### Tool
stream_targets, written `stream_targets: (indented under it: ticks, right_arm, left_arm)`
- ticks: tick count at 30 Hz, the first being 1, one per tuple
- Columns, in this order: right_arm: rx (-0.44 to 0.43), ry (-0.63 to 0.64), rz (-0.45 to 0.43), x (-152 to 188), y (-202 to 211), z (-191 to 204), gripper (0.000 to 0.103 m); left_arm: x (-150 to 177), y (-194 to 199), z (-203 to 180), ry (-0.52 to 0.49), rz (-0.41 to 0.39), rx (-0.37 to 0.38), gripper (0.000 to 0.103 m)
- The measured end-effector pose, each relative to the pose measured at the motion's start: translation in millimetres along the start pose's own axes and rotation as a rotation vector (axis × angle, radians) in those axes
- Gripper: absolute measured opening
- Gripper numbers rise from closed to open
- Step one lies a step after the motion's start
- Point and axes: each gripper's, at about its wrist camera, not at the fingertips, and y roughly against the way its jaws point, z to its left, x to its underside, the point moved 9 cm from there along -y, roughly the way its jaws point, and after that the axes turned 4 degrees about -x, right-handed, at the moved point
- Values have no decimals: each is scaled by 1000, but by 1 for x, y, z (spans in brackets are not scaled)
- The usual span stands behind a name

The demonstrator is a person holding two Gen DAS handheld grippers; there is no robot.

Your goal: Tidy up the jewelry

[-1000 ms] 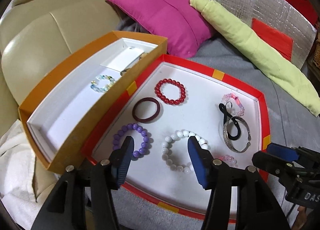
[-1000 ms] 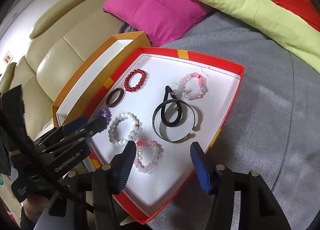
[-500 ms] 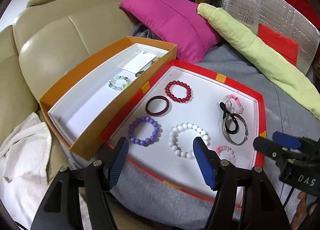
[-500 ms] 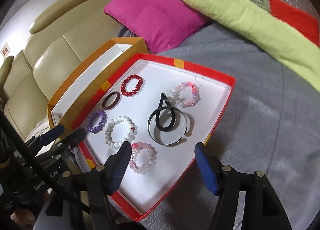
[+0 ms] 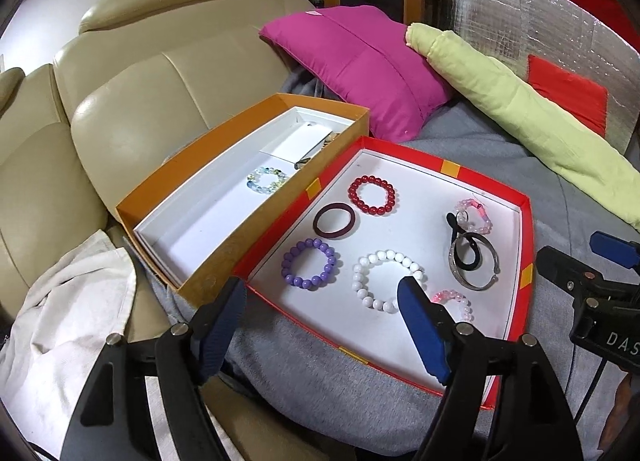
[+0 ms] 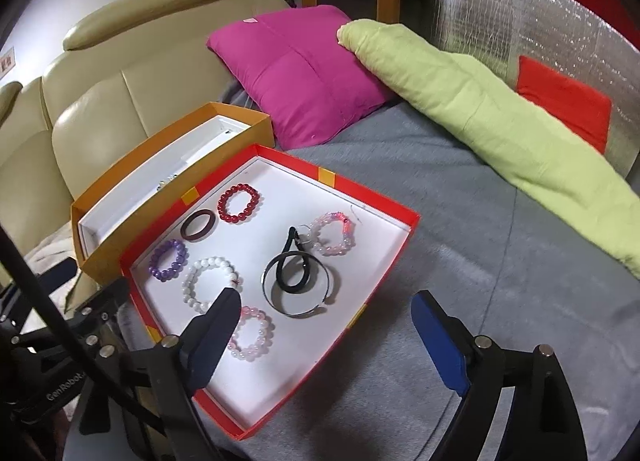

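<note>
Fingers: both my left gripper (image 5: 320, 325) and right gripper (image 6: 320, 335) have just been opening, nothing between them | bracelets lying in red tray (image 5: 526, 237), white beads (image 5: 386, 281) nearest | I am judging them light, slippery, rolling; pinching across 1 strand.

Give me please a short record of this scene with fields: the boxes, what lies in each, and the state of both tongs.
red box: open, on the grey cover, touching the orange box
in red box: red bead bracelet, dark ring band, purple bead bracelet, white bead bracelet, two pink bead bracelets, silver bangle with a black loop over it
orange box: open, holds a pale bead bracelet
left tongs: open, empty, jaws just widened
right tongs: open, empty, jaws just widened
</note>
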Motion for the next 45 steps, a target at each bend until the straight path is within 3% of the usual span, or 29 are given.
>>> stream_targets:
  ticks: [20, 45]
  right_arm:
    - [29, 53, -28, 3, 9, -10, 91]
    - [-7, 115, -27, 7, 6, 1, 93]
  left_arm:
    - [2, 8, -6, 31, 3, -23, 79]
    - [-1, 11, -12, 36, -23, -28, 79]
